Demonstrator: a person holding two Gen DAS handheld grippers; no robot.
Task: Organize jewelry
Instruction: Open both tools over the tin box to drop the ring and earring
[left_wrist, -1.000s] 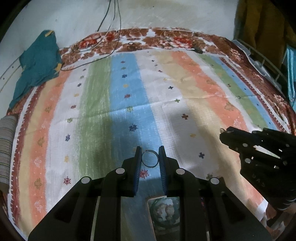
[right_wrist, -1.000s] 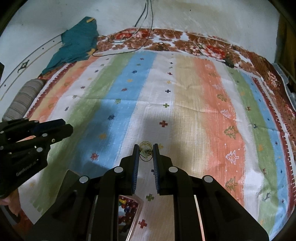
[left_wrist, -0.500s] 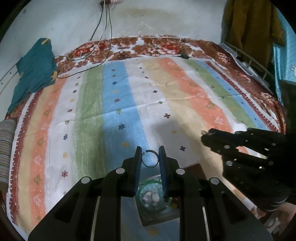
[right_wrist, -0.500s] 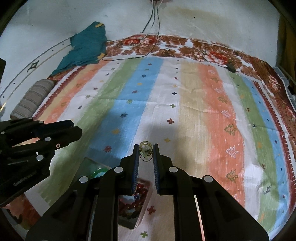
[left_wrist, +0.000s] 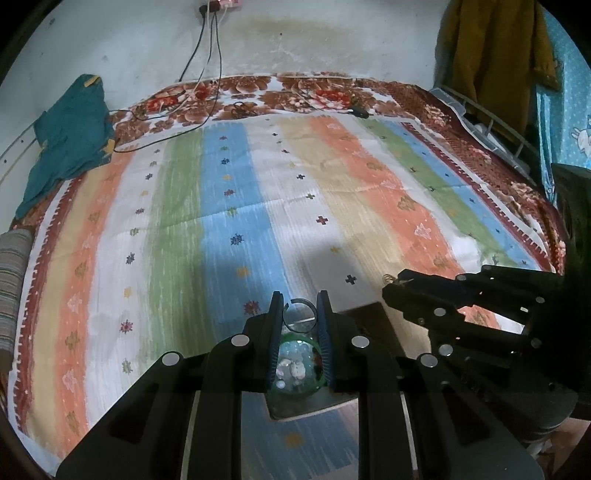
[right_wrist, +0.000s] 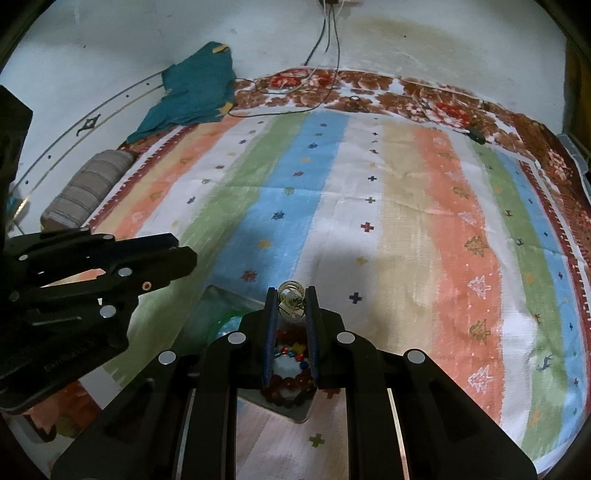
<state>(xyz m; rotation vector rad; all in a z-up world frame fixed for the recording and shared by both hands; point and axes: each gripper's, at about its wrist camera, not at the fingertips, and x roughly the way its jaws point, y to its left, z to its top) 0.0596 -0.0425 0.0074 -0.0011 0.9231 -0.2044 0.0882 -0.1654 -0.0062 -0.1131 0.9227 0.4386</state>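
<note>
Silver open ring (left_wrist: 300, 314) pinched in left gripper (left_wrist: 300, 314), coiled gilt earring, perhaps (right_wrist: 291, 299), nipped by right gripper (right_wrist: 291, 300)

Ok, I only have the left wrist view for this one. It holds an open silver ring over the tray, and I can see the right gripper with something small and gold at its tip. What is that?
Observer: The right gripper is shut on a coiled gold wire piece, pinched at the fingertips. A small silvery part sits just below the coil.
Reviewer: And what lies under that gripper? It is hidden behind the arm on my side.
Observer: A tray section holding dark red beads. They ring a white middle, with a few coloured beads at its far edge.
</note>
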